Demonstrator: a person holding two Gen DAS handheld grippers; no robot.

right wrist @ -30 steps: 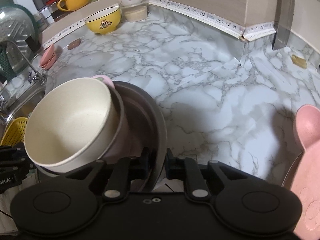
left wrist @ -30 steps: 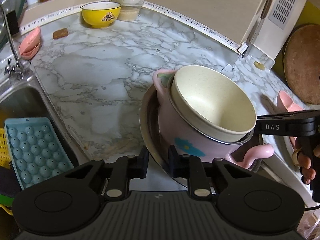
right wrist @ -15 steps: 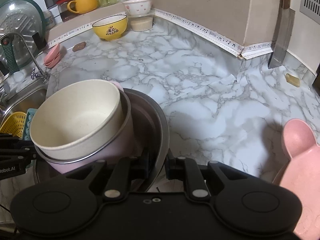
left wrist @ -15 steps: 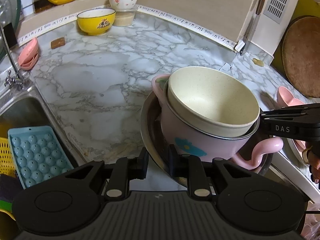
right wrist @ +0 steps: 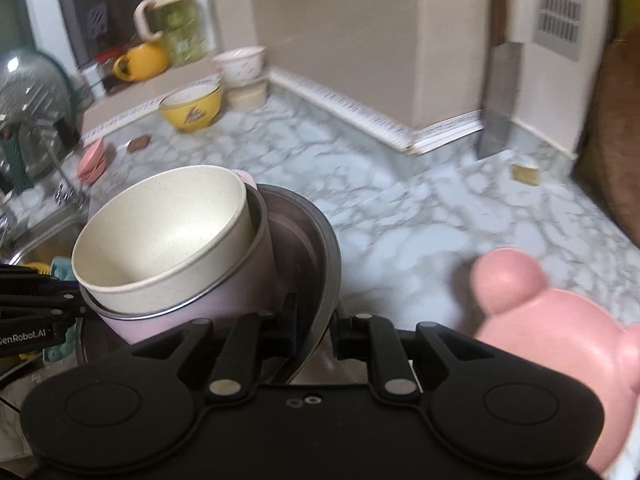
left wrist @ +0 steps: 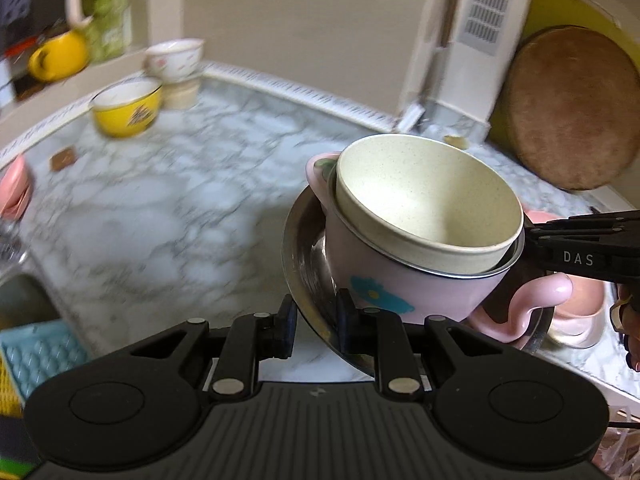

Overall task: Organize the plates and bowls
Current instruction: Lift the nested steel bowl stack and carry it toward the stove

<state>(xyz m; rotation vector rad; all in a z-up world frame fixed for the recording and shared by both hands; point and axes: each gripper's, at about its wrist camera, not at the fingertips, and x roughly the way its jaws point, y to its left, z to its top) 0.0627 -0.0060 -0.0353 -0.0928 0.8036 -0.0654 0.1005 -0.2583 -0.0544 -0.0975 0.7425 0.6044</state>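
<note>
Both grippers are lifting the metal plate (left wrist: 304, 248) higher off the counter (left wrist: 160, 200) — left gripper (left wrist: 314, 322) and right gripper (right wrist: 314, 330) pinching its rim, bowls (left wrist: 424, 200) riding inside. Next — keeping it level, finding a spot.

Both views fisheye: black vignette in the corners, straight lines bowed near edges, wall trim (left wrist: 304, 92) curves. Lighting soft, warm, indoor, moderately bright; source not visible. Heavy motion blur on the background in both: counter (left wrist: 168, 208) veining smeared, yellow bowl (right wrist: 192, 110) and jug (right wrist: 172, 28) soft. Near things stay sharper: cream bowl (left wrist: 424, 196) rim crisp, speckle readable, gripper bodies sharp. Glossy highlight on the pink handle (left wrist: 540, 296) and a sheen on the steel plate (left wrist: 304, 248). Pink dish (right wrist: 560, 340) close to lens, defocused. Shadows on the counter faint, diffuse.
</note>
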